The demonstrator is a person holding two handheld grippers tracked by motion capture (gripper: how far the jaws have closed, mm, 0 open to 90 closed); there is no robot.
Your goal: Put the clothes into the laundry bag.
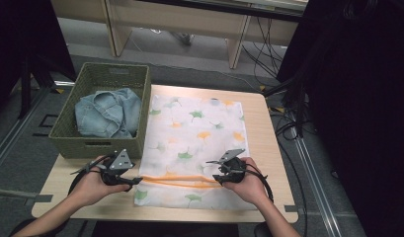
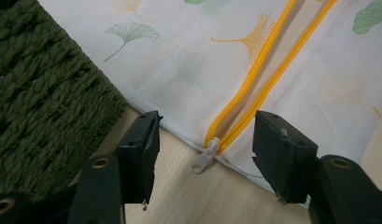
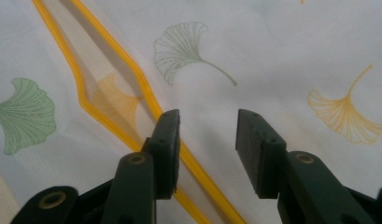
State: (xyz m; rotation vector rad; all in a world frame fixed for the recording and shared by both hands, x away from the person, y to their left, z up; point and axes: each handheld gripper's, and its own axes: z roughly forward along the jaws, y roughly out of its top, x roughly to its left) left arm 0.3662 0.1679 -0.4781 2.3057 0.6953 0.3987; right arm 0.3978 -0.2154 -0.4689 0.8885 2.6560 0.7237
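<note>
**Zipper Lined Up, Not Yet Gripped**

While both grippers hover apart, the left gripper point(image 2: 205, 140) frames the zipper pull point(image 2: 205, 158) at the mesh bag's point(image 1: 199, 128) near edge on the worktop point(image 1: 259, 148); the right gripper point(image 3: 207, 140) straddles the open zipper point(image 3: 128, 93). Next, I'd guess, pinch that pull. Beyond, denim point(image 1: 108, 113) fills the basket point(image 1: 98, 145).

The left gripper point(image 1: 135, 180) was hemmed in by the woven basket point(image 1: 98, 146) just beside it; bare table point(image 1: 266, 148) was left free at right.

laundry bag point(image 1: 194, 143): thin matt mesh cloth | basket point(image 1: 101, 79): rough woven fibre | table point(image 1: 261, 143): smooth wood
</note>
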